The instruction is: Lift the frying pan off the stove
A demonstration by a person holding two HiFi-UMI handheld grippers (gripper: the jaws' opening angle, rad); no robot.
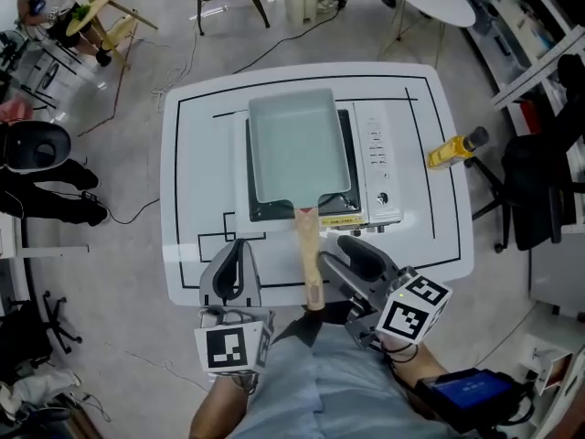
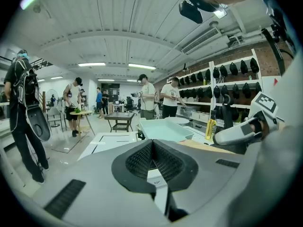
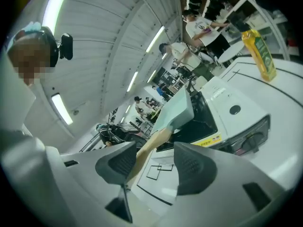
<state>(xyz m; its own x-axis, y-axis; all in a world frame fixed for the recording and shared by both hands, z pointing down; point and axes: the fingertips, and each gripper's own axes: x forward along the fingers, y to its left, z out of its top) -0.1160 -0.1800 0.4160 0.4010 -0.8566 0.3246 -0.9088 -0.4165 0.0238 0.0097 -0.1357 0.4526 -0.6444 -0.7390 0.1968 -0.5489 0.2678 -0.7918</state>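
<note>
On the white table (image 1: 183, 199), the frying pan (image 1: 297, 144) sits on the stove (image 1: 379, 167) at 12 o'clock, its wooden handle (image 1: 309, 250) pointing to 6. The right gripper (image 1: 345, 256), at 5 o'clock, has its jaws apart around the handle, not pressing it. The left gripper (image 1: 238, 250), at 7, is closed and empty.
</note>
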